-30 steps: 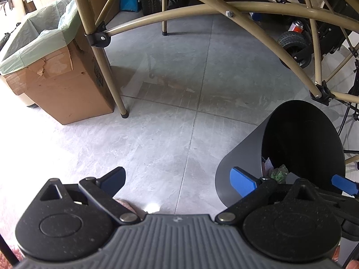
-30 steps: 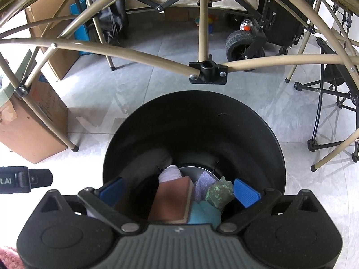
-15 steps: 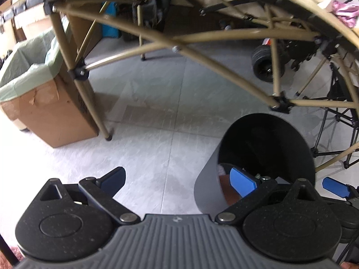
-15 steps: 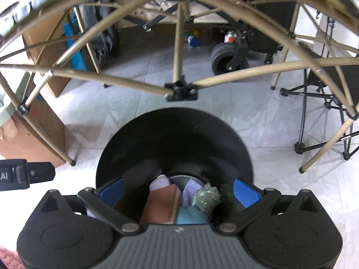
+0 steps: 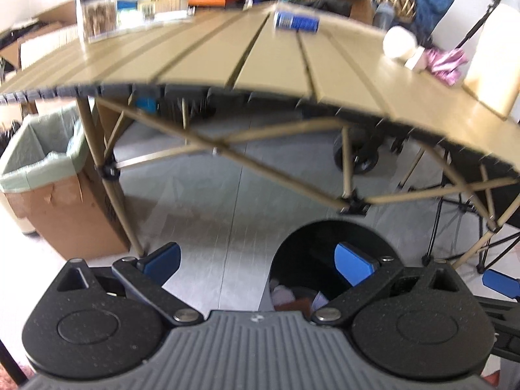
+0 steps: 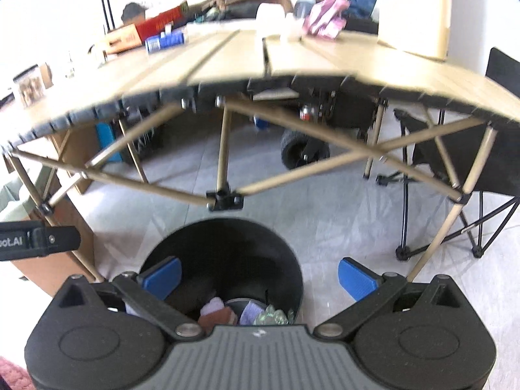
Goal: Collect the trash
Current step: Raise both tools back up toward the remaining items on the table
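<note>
Two grippers, both spread wide with nothing between their blue pads, are what I have in front of me. My right gripper (image 6: 259, 276) hangs above the black trash bin (image 6: 224, 237), looking down into its mouth; my left gripper (image 5: 256, 261) sits over the grey tiled floor (image 5: 227, 201) just left of that bin (image 5: 312, 247). Inside the bin lies the collected trash (image 6: 243, 313): a white wad, a reddish-brown piece, a pale purple scrap and something crumpled and green (the bottom is partly hidden by the gripper body). Behind the bin stands a tan slatted folding tabletop (image 6: 292, 61) on crossed tan legs. On it I see a blue packet (image 5: 295, 21), a white cup (image 5: 398, 44) and a crumpled pink wrapper (image 6: 325, 19), all blurred. Off to the left on the floor stands a cardboard box (image 5: 65, 211) lined with a pale green bag. To the right stands a black folding chair (image 6: 471, 149).
</note>
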`<state>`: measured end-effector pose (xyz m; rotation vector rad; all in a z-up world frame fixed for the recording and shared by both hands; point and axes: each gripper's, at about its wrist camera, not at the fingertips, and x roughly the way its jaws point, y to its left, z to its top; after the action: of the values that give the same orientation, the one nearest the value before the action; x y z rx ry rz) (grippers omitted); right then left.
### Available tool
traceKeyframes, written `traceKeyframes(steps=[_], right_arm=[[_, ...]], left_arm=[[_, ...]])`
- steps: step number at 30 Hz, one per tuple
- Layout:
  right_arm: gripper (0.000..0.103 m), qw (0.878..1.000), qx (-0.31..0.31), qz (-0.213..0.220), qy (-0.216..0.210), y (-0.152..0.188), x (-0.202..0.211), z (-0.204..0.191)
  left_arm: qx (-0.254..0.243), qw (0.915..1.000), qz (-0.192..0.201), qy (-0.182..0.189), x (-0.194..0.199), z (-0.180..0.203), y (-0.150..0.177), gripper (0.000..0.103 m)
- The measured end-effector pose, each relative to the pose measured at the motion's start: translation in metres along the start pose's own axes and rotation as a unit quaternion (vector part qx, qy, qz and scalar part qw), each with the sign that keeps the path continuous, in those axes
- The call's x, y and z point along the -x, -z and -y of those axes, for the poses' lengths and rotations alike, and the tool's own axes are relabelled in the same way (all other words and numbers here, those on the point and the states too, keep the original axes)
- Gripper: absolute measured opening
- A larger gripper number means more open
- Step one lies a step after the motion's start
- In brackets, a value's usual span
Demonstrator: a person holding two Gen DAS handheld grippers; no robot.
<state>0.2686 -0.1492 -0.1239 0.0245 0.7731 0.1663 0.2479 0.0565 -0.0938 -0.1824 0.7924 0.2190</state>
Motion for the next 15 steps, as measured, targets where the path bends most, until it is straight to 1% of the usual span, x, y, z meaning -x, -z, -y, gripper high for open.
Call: traceKeyframes(steps=[5,9,12,15], right_arm=[[0.103,0.998,-0.018,0.059,-0.013,-0.019,0.038,0.014],[0.103,0.993,-0.020,0.115,-0.005,-0.036,0.064,0.029],[0.103,0.989,-0.024,0.146,-0.009,-0.048,0.076,0.041],[0.103,0.984,-0.037,0.174,-0.010,-0.061,0.075,0.053]], left_arm=[[0.004,0.9990,0.043,0.015,0.030,0.011,-0.014,0.103],[0.005,0.9962,0.083,0.026,0.053,0.020,-0.025,0.103],[0.001,0.9941,0.104,0.032,0.061,0.028,-0.035,0.103],[-0.011,0.9923,0.120,0.028,0.063,0.038,-0.046,0.103]])
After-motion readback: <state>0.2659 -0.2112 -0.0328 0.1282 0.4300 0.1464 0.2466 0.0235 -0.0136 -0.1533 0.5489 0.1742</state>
